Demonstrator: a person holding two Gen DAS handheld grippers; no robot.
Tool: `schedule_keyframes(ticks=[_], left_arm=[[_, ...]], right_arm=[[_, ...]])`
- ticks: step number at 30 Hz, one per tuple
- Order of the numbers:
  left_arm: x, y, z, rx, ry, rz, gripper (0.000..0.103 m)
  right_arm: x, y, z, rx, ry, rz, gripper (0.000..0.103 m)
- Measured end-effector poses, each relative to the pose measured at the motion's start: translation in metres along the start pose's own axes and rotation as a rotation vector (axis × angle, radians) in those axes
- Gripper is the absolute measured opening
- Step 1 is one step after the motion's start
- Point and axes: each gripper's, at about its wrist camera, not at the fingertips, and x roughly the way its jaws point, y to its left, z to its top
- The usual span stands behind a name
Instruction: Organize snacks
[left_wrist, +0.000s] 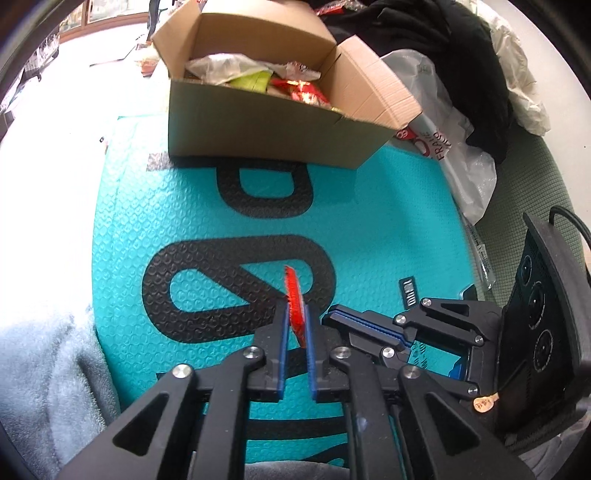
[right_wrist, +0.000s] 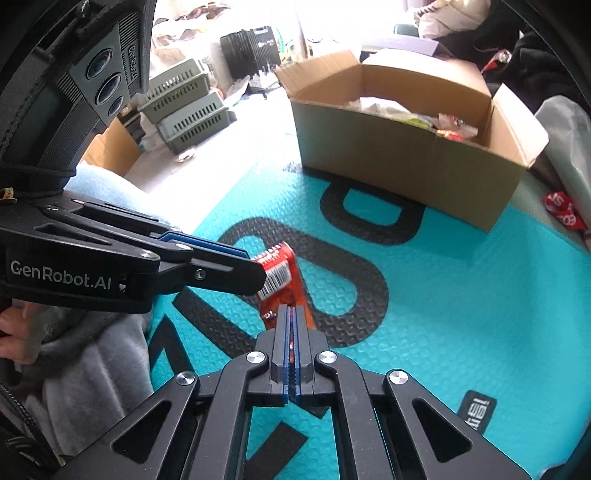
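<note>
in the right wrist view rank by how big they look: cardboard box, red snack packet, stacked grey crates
1. cardboard box, clearly largest
2. stacked grey crates, though they sit farther back, so their true size is unsure
3. red snack packet, smallest, partly hidden by both grippers

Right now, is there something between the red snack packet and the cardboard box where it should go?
Nothing visible blocks the way. The red snack packet is held by both the left gripper and the right gripper above the teal mat. Only bare mat lies between it and the cardboard box, whose top is open.

Red snack packet (right_wrist: 282, 284) print blurred, partly hidden behind tongs
</note>
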Motion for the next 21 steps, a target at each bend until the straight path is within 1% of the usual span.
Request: schedule_keyframes(ticks=[5, 7, 9, 11, 12, 13, 14, 15, 16, 21], left_arm=[[-0.018, -0.011, 0.006, 0.029, -0.047, 0.011, 0.008], [-0.019, -0.012, 0.007, 0.034, -0.054, 0.019, 0.008], [-0.019, -0.012, 0.006, 0.034, -0.058, 0.037, 0.008], [-0.018, -0.013, 0.004, 0.035, -0.058, 0.064, 0.008], [-0.016, -0.013, 0.003, 0.033, -0.055, 0.084, 0.008], [-0.014, -0.012, 0.001, 0.030, -0.051, 0.102, 0.008], [-0.012, -0.010, -0.001, 0.028, -0.043, 0.118, 0.008], [-0.010, -0.007, -0.002, 0.025, -0.037, 0.136, 0.008], [-0.009, -0.005, -0.004, 0.023, -0.031, 0.153, 0.008], [-0.003, 0.006, -0.010, 0.021, -0.014, 0.211, 0.008]], right_arm=[[-0.016, 0.002, 0.009, 0.006, -0.054, 0.001, 0.001], [-0.017, 0.000, 0.013, 0.022, -0.052, 0.003, 0.002], [-0.014, -0.002, 0.011, 0.048, -0.031, 0.005, 0.003], [-0.010, -0.005, 0.008, 0.082, 0.000, 0.002, 0.010], [-0.006, -0.006, 0.005, 0.097, 0.018, 0.006, 0.021], [-0.002, -0.006, 0.003, 0.107, 0.030, 0.007, 0.037], [0.000, -0.006, 0.000, 0.117, 0.035, 0.002, 0.047], [0.003, -0.005, -0.002, 0.122, 0.037, -0.010, 0.060], [0.005, -0.003, -0.006, 0.119, 0.036, -0.021, 0.064], [0.024, 0.004, -0.009, 0.094, 0.068, -0.059, 0.064]])
